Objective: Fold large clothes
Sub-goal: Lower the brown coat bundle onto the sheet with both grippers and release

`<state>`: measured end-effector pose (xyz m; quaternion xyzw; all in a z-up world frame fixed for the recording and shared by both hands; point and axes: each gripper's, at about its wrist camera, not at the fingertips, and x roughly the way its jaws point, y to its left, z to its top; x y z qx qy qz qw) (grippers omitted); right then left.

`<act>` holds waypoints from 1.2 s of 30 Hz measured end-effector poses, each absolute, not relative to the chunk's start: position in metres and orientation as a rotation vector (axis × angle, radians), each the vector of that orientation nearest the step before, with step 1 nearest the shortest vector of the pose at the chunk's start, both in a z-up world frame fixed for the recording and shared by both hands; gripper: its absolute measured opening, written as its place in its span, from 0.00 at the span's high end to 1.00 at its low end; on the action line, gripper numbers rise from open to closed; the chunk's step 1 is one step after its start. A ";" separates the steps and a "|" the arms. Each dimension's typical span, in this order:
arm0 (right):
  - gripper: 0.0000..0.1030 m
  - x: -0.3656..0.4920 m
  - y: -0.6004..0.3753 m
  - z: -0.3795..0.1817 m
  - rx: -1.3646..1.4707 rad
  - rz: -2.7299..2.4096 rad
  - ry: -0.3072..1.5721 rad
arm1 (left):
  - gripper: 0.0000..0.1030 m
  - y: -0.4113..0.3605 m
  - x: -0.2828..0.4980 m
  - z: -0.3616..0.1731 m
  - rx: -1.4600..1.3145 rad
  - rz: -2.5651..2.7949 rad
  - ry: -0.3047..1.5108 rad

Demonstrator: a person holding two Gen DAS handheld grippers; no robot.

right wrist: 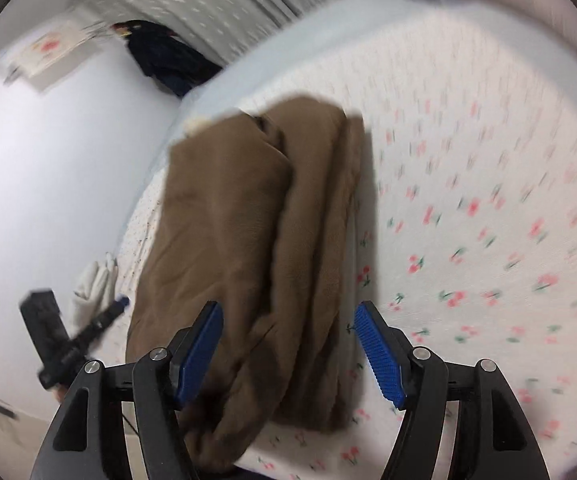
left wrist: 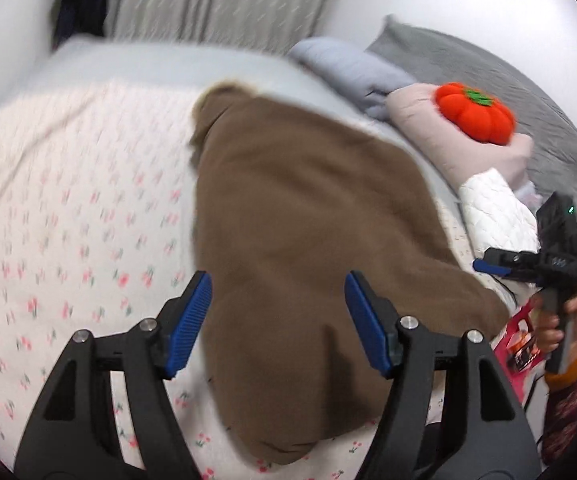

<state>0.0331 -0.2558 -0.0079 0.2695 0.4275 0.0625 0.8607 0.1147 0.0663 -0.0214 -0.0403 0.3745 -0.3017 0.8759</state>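
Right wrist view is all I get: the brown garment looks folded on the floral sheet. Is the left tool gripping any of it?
Observer: No. The left tool is open, with its pads clear of the brown garment.
Operator: Anything else on the bed that I can't see?
Observer: An orange pumpkin plush sits on a folded pink quilt, off to the garment's right.
Operator: What's beyond the plush?
Observer: A grey pillow lies just past it, at the bed's far end.
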 end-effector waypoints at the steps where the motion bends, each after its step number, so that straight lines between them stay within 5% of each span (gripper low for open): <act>1: 0.35 0.020 -0.266 -0.006 0.563 0.157 0.879 | 0.33 0.066 0.114 -0.019 -0.084 -0.654 0.757; 9: 0.42 0.081 -0.223 0.031 0.246 0.092 0.766 | 0.52 0.011 0.106 -0.043 -0.064 -0.908 0.844; 11: 0.54 0.108 -0.222 0.025 0.207 0.076 0.775 | 0.52 -0.004 0.096 -0.040 -0.040 -0.961 0.826; 13: 0.79 0.135 -0.224 0.019 0.193 0.092 0.792 | 0.53 -0.019 0.090 -0.038 -0.048 -1.026 0.822; 19: 0.99 0.209 -0.244 -0.029 0.167 0.060 0.916 | 0.61 -0.057 0.077 -0.063 0.044 -1.156 0.858; 26: 1.00 0.239 -0.280 -0.090 0.244 -0.016 1.013 | 0.63 -0.061 0.078 -0.079 0.079 -1.203 0.867; 36: 0.89 0.143 -0.280 -0.027 0.308 0.078 0.841 | 0.61 -0.022 0.076 -0.033 0.033 -1.124 0.793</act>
